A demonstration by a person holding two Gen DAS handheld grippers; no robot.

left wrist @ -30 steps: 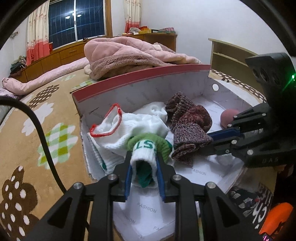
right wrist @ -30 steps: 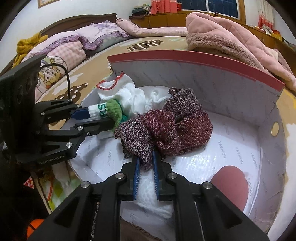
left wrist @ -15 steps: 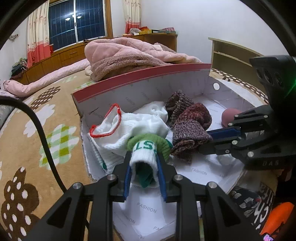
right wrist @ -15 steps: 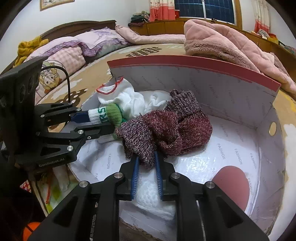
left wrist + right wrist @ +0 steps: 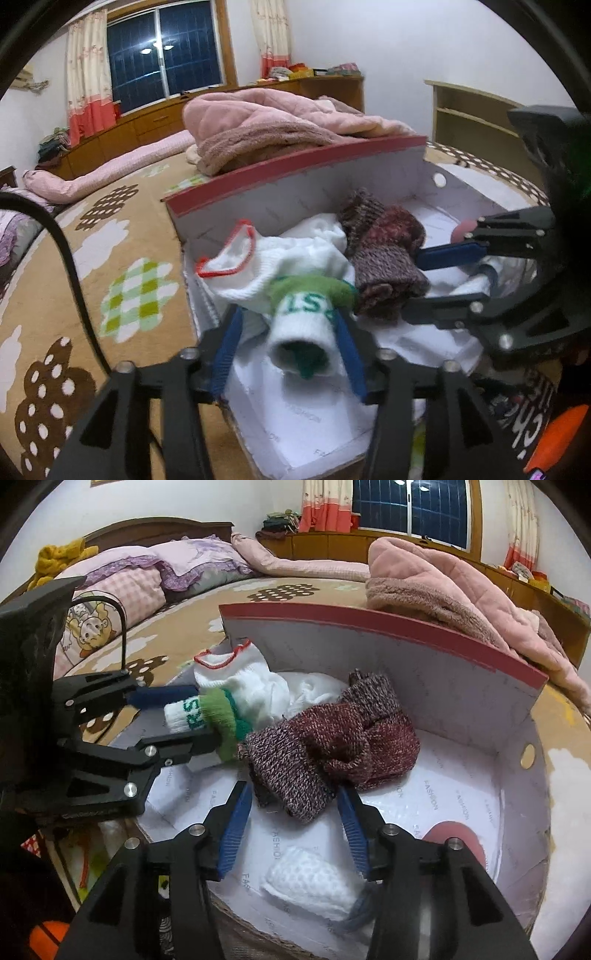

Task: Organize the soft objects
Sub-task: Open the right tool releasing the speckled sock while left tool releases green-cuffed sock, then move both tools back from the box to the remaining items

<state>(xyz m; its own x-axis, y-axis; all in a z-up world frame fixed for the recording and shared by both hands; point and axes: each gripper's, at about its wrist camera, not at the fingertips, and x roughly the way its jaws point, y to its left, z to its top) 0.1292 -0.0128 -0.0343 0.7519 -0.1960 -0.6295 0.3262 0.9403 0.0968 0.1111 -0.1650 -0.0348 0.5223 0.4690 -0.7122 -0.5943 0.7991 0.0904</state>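
Note:
A white cardboard box (image 5: 295,173) with a red rim lies on the bed and holds the socks. My left gripper (image 5: 288,313) is opening around a rolled white sock with a green cuff (image 5: 301,328). The roll lies between the blue pads, and the left pad stands clear of it. My right gripper (image 5: 292,788) is opening too, with the maroon knitted sock bundle (image 5: 332,746) between its tips, loose on the box floor. From the right wrist, the left gripper (image 5: 207,718) and the box (image 5: 369,624) show at left. A white sock with red trim (image 5: 258,266) lies behind.
A white mesh item (image 5: 306,882) and a pinkish-red round patch (image 5: 458,838) are on the box floor. A pink blanket heap (image 5: 277,125) rises behind the box. Pillows (image 5: 122,587) lie at far left. A black cable (image 5: 70,266) crosses the patterned bedcover.
Both pairs of jaws have spread wide. The green-cuffed roll and the maroon bundle, pinched before, now lie loose between the pads. Neither hand has shifted much.

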